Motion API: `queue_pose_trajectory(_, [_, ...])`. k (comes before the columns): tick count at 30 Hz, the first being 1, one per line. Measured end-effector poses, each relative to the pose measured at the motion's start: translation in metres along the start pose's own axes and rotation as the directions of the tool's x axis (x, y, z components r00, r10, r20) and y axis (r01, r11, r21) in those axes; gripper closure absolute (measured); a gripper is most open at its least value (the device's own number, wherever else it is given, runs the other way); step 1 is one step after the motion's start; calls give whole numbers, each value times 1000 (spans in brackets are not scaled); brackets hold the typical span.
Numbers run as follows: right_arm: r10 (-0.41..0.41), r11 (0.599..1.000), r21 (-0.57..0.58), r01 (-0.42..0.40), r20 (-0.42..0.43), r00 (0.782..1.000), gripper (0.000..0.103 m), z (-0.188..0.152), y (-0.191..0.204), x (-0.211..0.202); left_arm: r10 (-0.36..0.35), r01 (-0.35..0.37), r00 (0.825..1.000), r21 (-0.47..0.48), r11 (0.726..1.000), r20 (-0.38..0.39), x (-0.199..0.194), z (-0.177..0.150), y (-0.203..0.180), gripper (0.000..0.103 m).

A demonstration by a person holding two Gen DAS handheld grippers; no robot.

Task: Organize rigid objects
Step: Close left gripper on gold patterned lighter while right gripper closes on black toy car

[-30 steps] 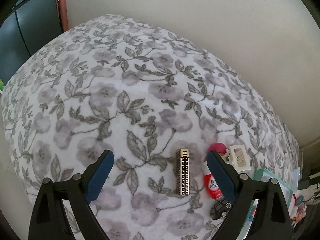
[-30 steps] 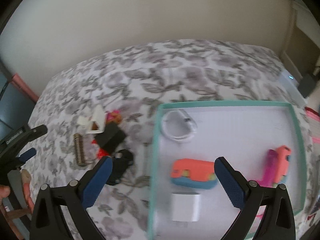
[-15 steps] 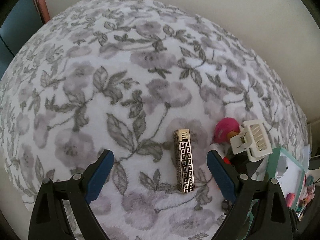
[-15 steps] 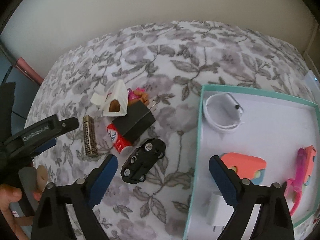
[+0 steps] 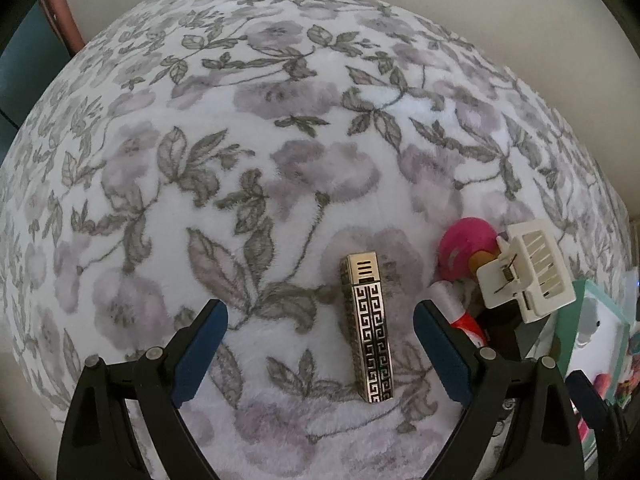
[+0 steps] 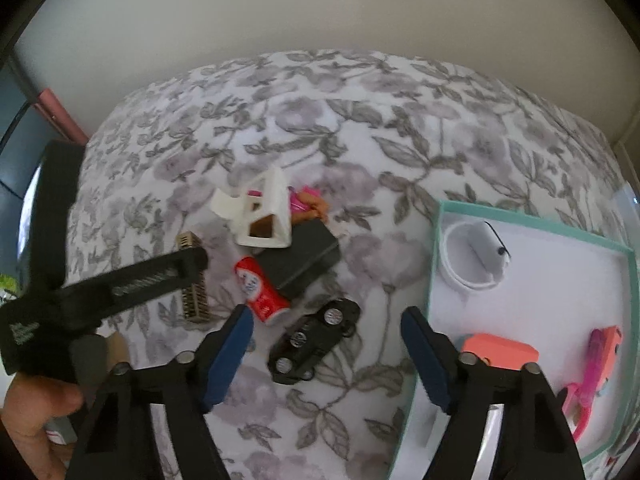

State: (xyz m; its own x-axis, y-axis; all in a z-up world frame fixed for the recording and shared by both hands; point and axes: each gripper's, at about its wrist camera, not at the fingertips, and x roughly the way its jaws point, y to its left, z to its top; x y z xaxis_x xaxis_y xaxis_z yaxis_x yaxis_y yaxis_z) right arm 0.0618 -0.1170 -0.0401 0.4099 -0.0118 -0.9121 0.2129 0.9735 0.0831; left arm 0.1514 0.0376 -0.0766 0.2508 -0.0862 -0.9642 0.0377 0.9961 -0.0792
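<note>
in the left wrist view the left gripper [image 5: 320, 334] gapes wide and empty, the gold patterned lighter [image 5: 370, 328] lying right of centre between its fingers. the right gripper [image 6: 326, 346] too spreads wide and empty, black toy car [image 6: 314, 340] low at centre between its fingers, teal tray [image 6: 434, 264] at right.

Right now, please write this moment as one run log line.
left gripper: open, around patterned lighter | right gripper: open, above black toy car | teal tray: partly filled
</note>
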Motion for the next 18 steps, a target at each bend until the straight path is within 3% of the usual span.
queue_pose_trajectory(6, [-6,1000,-12,5,-76,997,41,-6,5,28,19,-19,1000,19,1000,-13,11,2,-7,9])
queue_pose_trajectory(11, [4,1000,5,-3,-120,993,41,-12,2,44,34,-33,999,21,999,-21,20,-1,-8,9])
queue_pose_trajectory(16, [-16,1000,-8,15,-136,991,45,-17,4,53,50,-49,999,41,998,-18,31,-5,-13,22])
queue_pose_trajectory(18, [-30,999,-15,28,-130,991,52,-17,5,53,46,-45,999,56,997,-11,33,-7,-18,28])
